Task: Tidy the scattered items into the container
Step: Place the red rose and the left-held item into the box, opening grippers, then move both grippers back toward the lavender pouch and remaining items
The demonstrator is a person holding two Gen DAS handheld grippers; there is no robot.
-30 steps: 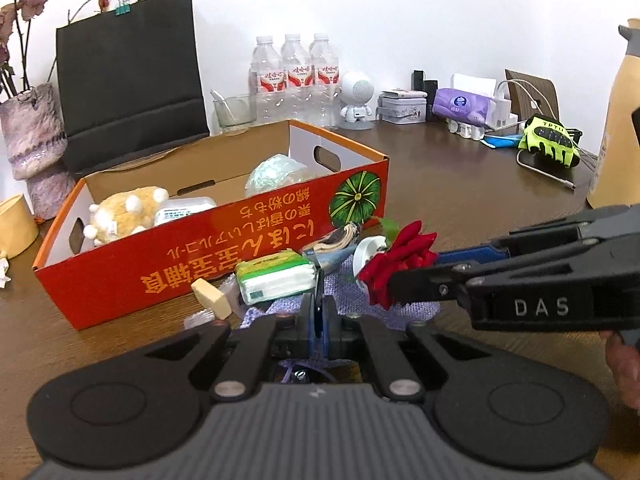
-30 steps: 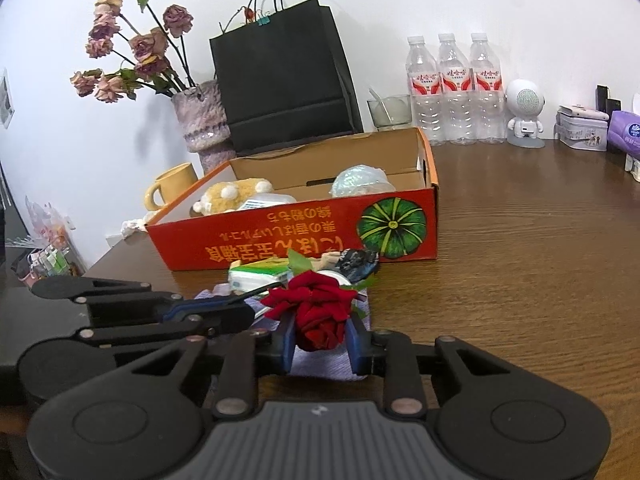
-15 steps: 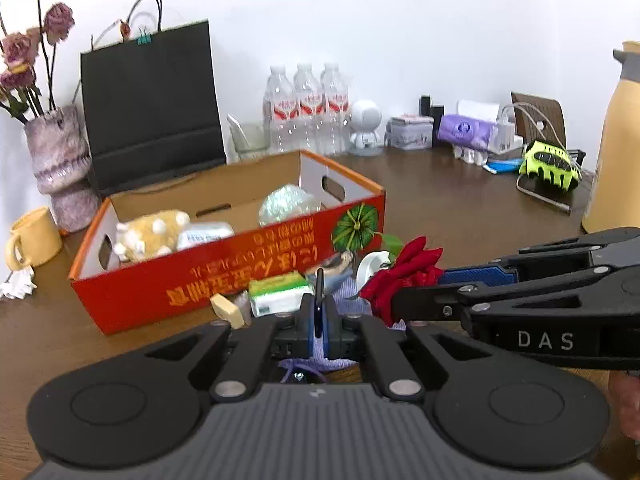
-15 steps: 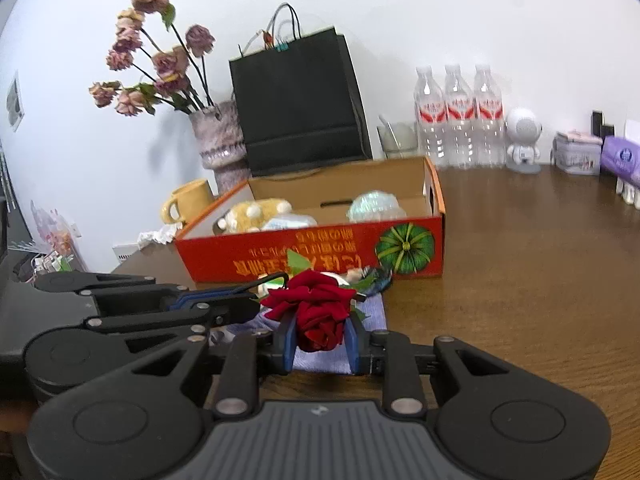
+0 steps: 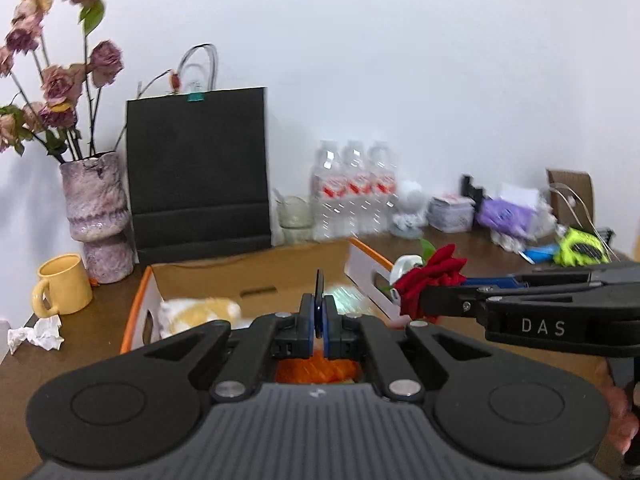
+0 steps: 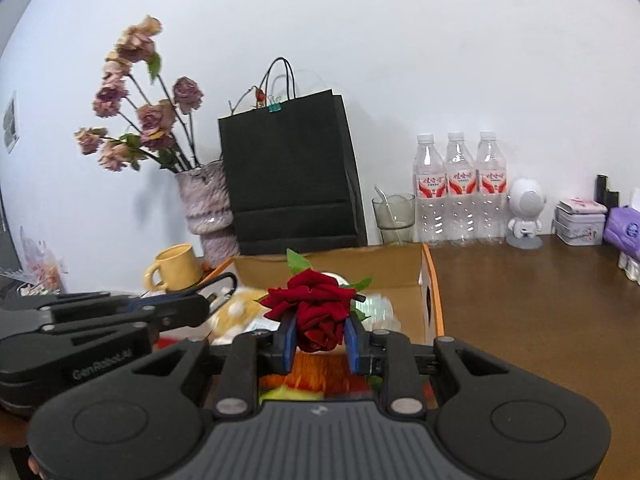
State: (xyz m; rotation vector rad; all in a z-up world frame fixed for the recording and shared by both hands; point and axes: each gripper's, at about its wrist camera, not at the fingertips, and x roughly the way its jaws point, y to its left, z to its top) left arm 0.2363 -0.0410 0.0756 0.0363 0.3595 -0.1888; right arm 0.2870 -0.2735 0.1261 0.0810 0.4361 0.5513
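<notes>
Cardboard, orange-rimmed and open-topped, the produce box (image 6: 430, 276) sits on the brown table (image 6: 540, 300) as the container, with a plush toy (image 5: 200, 312) and a plastic-wrapped bundle (image 6: 380, 308) already lying inside. Both grippers hang over its near side, probably so their loads can drop straight in. The right gripper (image 6: 320, 334) pinches a red fabric rose (image 6: 316, 308) between its blue pads, bloom upward; the rose sits over the box's right end, clear of the contents. The left gripper (image 5: 319, 330) is pressed onto a thin dark carabiner-like clip (image 5: 319, 292), which stands upright between the pads above the box's middle. Both loads look ready for release.
</notes>
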